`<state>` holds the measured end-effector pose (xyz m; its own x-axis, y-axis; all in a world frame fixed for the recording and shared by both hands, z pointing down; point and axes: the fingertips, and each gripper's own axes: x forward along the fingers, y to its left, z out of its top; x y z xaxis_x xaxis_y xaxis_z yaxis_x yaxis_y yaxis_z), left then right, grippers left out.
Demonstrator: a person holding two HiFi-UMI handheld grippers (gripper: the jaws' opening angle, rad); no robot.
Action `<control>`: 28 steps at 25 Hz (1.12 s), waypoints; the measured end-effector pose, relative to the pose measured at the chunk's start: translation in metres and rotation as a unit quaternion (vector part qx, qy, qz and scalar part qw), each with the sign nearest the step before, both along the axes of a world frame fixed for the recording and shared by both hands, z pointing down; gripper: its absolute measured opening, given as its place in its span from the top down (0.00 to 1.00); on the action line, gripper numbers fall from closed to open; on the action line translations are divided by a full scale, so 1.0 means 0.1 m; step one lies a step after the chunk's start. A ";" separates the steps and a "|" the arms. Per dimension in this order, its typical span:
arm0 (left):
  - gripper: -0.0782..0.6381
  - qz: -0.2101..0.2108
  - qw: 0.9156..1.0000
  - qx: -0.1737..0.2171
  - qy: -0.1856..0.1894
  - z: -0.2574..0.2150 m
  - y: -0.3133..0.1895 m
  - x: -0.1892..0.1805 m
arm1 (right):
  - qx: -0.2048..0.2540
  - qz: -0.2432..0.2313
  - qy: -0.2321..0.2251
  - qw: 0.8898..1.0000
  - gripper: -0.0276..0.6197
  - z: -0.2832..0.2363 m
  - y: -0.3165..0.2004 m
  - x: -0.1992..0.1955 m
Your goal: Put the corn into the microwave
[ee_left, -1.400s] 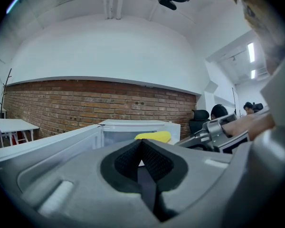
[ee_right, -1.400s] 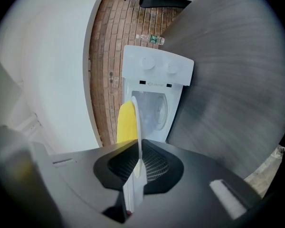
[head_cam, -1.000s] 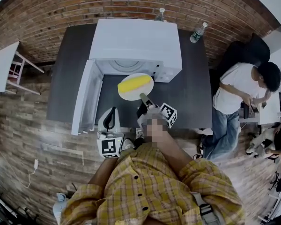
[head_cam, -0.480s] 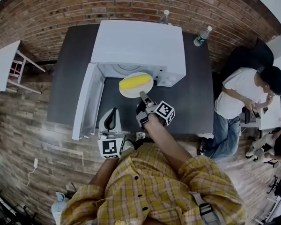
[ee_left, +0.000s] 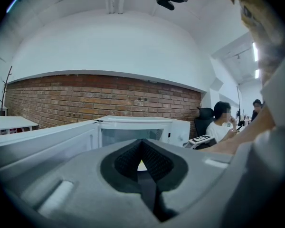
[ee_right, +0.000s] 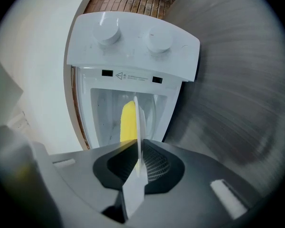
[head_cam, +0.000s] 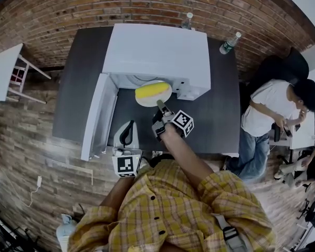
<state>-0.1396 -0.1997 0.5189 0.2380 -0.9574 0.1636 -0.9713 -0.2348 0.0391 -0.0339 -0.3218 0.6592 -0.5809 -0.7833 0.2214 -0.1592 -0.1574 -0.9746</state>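
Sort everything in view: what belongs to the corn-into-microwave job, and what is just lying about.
Job: corn, plate under it, microwave, its open door.
Not part of it: water bottles, white side table, seated person.

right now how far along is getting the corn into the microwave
Done: the microwave has its door open, and the corn lies on its plate. In hand: the right tongs hold the plate's rim, their jaws having just been opening, with the plate partly inside the mouth. Left: push it fully in, let go, likely shut the door.
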 end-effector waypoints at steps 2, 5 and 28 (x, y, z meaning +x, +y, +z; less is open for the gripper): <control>0.90 0.001 1.000 -0.004 0.001 0.02 -0.02 0.00 | -0.002 0.001 0.002 1.000 0.90 0.04 -0.06 0.00; 0.90 0.001 1.000 -0.002 -0.001 0.03 -0.04 0.00 | -0.006 0.005 0.002 1.000 0.90 0.10 -0.14 0.00; 0.90 0.006 1.000 -0.006 0.002 0.01 -0.10 0.03 | -0.061 0.037 -0.011 0.997 0.90 0.39 -0.44 -0.05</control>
<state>-0.1367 -0.2095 0.5200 0.2504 -0.9524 0.1737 -0.9682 -0.2460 0.0463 -0.0386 -0.3657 0.6980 -0.5285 -0.7922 0.3051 -0.1206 -0.2856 -0.9507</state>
